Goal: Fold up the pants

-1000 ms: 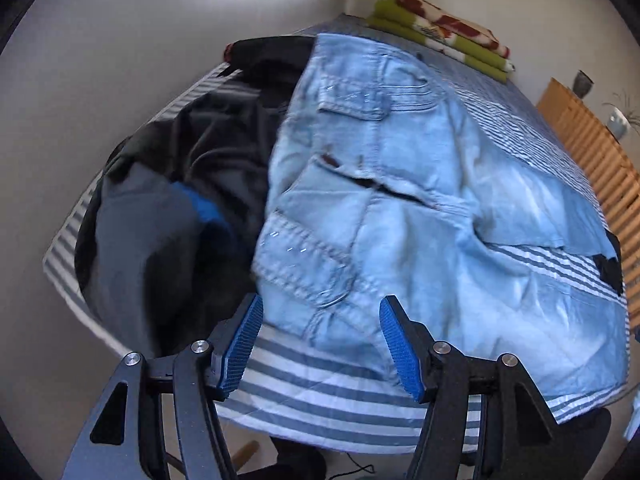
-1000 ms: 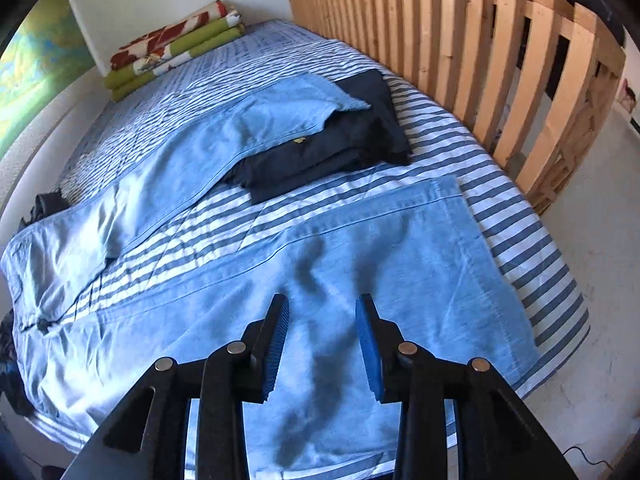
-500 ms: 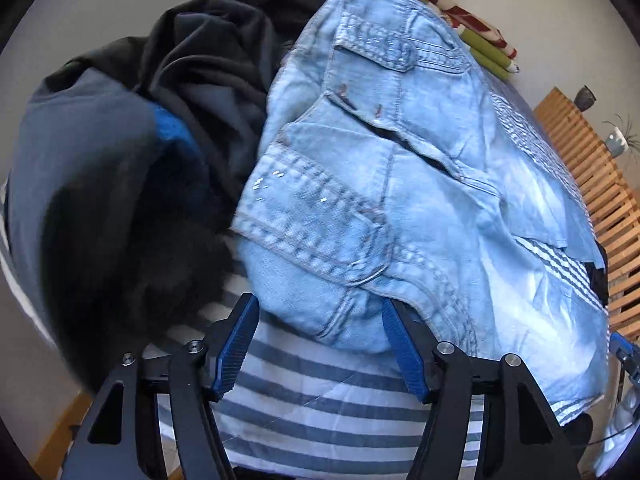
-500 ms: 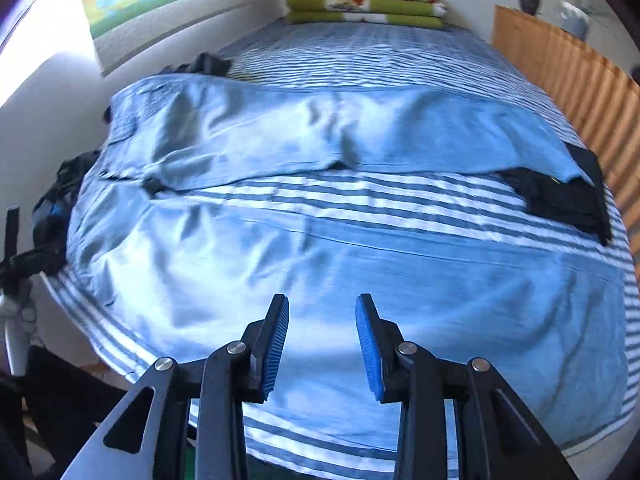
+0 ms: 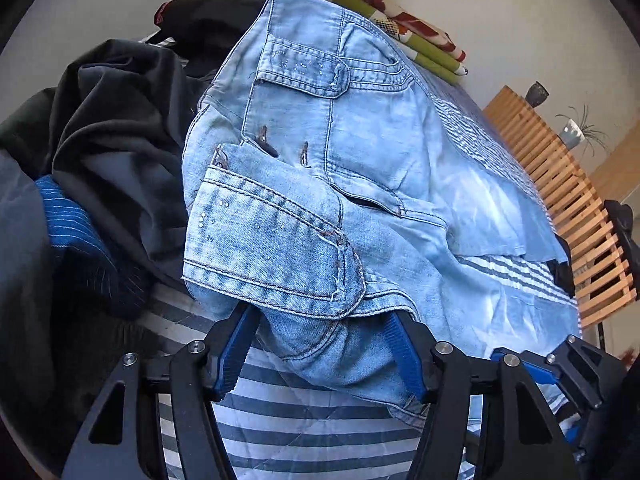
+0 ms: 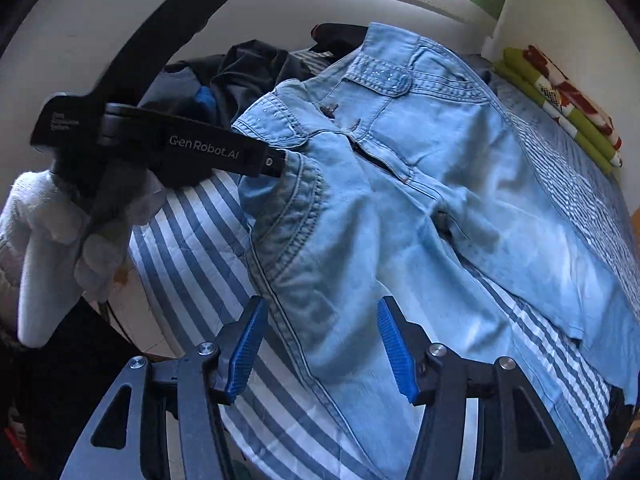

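Right now both tools sit at the waist end of the light-blue jeans (image 5: 360,184), which lie spread along the striped bed (image 5: 280,420), legs running toward the upper right of both frames.

Risks:
- Left tool (image 5: 320,354) straddles the near waistband corner, jaws apart, denim between the pads but not pinched as far as I can see. Close too shallow and it catches only the top flap; the under layer stays behind and the fold comes out skewed.
- Dark clothes pile (image 5: 112,152) at left touches the jeans' edge. A sloppy lift could drag it along.
- Right tool (image 6: 320,354) jaws are opening over the hip seam, fabric below them, nothing clamped. It sits just beside the left tool, so a collision is possible if both close in on the same corner.
- Front is unbuttoned, fly gaping; the waistband could twist when lifted.

Pose:
- Both tools pitch steeply down at the bed.
- In the right wrist view the left tool's body comes in from the left of frame, held by a white-gloved hand (image 6: 60,248) off the bed's edge.
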`<state>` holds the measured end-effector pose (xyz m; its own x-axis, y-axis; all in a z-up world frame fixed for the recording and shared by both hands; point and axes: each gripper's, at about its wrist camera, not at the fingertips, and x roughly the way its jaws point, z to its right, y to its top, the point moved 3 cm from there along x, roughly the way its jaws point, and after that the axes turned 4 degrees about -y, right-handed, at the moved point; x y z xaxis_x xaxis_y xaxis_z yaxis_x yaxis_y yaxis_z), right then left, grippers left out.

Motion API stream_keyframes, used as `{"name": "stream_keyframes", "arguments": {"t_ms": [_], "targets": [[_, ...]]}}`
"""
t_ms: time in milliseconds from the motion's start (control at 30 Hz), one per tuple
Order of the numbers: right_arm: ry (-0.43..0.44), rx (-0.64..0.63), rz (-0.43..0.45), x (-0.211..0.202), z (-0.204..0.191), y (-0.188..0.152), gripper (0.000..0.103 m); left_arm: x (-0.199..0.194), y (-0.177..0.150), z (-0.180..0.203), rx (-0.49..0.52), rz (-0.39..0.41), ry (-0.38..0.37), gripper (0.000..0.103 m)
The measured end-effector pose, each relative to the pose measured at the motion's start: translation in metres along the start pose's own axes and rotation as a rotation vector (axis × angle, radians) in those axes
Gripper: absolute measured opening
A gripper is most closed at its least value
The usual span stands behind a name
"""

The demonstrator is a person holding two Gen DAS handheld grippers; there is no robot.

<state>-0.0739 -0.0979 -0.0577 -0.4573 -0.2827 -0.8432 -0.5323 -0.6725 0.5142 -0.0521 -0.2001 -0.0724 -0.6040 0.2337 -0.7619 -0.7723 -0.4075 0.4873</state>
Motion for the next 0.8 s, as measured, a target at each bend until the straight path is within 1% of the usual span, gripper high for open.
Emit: {"name": "stream_keyframes", "arguments": {"t_ms": [100,167,233,300,400,467,500,533,567,600,633,667,733,800], "targets": [[-0.055,-0.036,-0.019,0.022,-0.012,0.009,0.054,-0.001,0.002,-0.007,-0.035,0.0,-0.049,0.066],[-0.062,-0.042,-0.031,0.03,-0.019,0.013,0.055,0.0,0.003,-0.01,-0.039,-0.001,-0.06,0.066],[-0.06,-0.045,-0.031,0.036,-0.024,0.018,0.058,-0.003,0.003,-0.011,-0.033,0.005,-0.065,0.066],[-0.085,-0.071,-0.02,0.04,-0.03,0.023,0.059,-0.004,0.003,-0.013,-0.037,0.008,-0.069,0.066],[-0.127,-0.124,0.004,0.044,-0.04,0.029,0.06,-0.006,0.001,-0.019,-0.043,0.01,-0.061,0.066],[-0.132,-0.128,-0.005,0.049,-0.04,0.032,0.059,-0.012,0.001,-0.025,-0.055,0.026,-0.057,0.066],[-0.143,-0.128,-0.013,0.052,-0.039,0.034,0.057,-0.014,0.001,-0.028,-0.066,0.035,-0.064,0.066],[-0.158,-0.125,-0.013,0.054,-0.036,0.035,0.047,-0.017,0.001,-0.032,-0.079,0.043,-0.069,0.066],[-0.162,-0.122,-0.017,0.055,-0.032,0.036,0.041,-0.02,0.001,-0.035,-0.089,0.051,-0.073,0.066],[-0.155,-0.115,-0.027,0.058,-0.029,0.038,0.029,-0.023,0.002,-0.038,-0.098,0.065,-0.072,0.067],[-0.144,-0.1,-0.038,0.06,-0.024,0.039,0.024,-0.027,0.002,-0.042,-0.107,0.073,-0.076,0.068],[-0.135,-0.084,-0.046,0.06,-0.02,0.04,0.023,-0.029,0.002,-0.045,-0.117,0.083,-0.075,0.068],[-0.1,-0.04,-0.055,0.059,-0.009,0.045,0.02,-0.037,0.002,-0.052,-0.125,0.104,-0.044,0.067],[-0.06,0.025,-0.061,0.055,0.005,0.05,0.019,-0.044,0.002,-0.06,-0.149,0.123,-0.047,0.067]]}}
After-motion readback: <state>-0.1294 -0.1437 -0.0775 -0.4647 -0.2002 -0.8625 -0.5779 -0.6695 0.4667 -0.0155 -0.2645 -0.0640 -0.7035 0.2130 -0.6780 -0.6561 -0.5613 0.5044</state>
